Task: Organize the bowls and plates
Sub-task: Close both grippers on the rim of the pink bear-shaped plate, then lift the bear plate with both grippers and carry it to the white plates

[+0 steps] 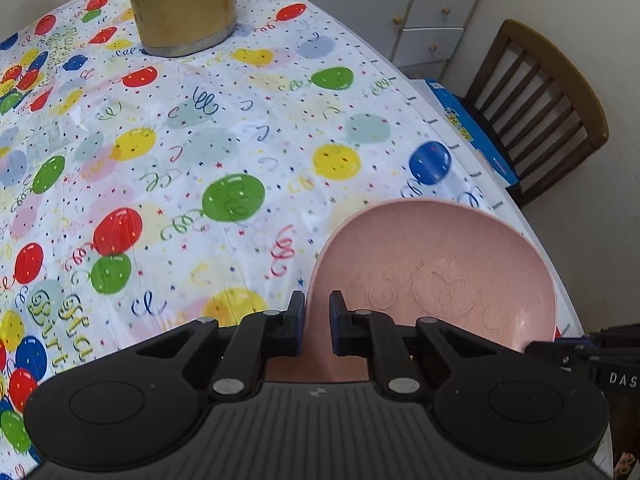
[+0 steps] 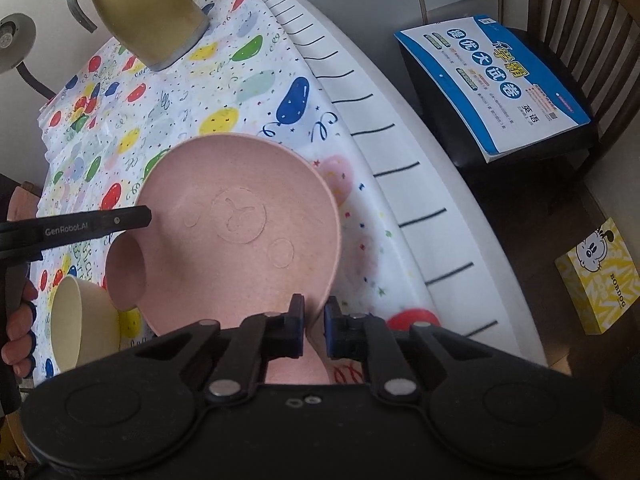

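**Both jaws pinching the pink plate, sorting barely started**

My left gripper [image 1: 316,322] has its jaws nipped onto the near rim of the pink plate [image 1: 436,272], and my right gripper [image 2: 314,326] pinches the same plate's rim on its side. I'd say the plate is lifted, tilted over the worktop [image 1: 240,128]. Beside it in the right view: a pink bowl [image 2: 126,272] and a cream bowl [image 2: 80,320], not yet stacked. Further out stands the gold jug [image 1: 182,4]. By my reckoning, nearly everything remains.

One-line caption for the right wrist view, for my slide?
Right gripper clamps the pink plate's rim above the balloon tablecloth.
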`<action>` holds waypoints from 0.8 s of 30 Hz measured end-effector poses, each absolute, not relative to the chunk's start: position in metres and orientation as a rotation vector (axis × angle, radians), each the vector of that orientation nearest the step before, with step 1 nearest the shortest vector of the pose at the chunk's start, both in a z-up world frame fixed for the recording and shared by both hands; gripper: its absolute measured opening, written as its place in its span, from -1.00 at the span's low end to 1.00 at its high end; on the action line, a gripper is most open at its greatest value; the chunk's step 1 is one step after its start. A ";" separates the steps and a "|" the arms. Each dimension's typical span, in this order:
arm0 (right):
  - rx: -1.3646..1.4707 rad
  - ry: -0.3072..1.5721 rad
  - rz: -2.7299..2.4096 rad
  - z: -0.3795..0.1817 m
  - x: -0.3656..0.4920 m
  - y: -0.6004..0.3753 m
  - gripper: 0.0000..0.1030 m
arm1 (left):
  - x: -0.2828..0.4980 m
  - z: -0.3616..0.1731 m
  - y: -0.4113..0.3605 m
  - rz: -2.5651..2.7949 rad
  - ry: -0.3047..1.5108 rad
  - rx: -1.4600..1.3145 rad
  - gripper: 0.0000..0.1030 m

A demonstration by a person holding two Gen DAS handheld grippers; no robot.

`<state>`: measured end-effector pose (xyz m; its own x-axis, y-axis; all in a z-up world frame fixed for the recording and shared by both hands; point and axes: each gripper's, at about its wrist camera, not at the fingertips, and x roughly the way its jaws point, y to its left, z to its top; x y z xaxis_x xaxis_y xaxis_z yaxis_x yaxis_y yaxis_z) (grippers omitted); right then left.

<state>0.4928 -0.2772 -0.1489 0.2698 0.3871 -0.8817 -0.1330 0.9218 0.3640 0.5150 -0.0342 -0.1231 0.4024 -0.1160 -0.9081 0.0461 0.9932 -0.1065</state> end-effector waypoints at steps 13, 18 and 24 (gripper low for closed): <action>0.209 1.234 0.378 -0.116 0.457 -0.311 -0.87 | 0.456 -0.077 -0.065 -0.133 1.157 -0.063 -0.77; 0.196 1.218 0.386 -0.098 0.438 -0.322 -0.88 | 0.423 -0.053 -0.074 -0.148 1.131 -0.059 -0.77; 0.186 1.199 0.408 -0.076 0.411 -0.331 -0.88 | 0.381 -0.030 -0.077 -0.155 1.111 -0.066 -0.77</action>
<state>0.4110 -0.3310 -0.0759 0.3013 0.4023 -0.8645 -0.2083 0.9125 0.3520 0.3805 -0.0773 -0.0296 0.4344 -0.1573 -0.8869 0.0916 0.9872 -0.1303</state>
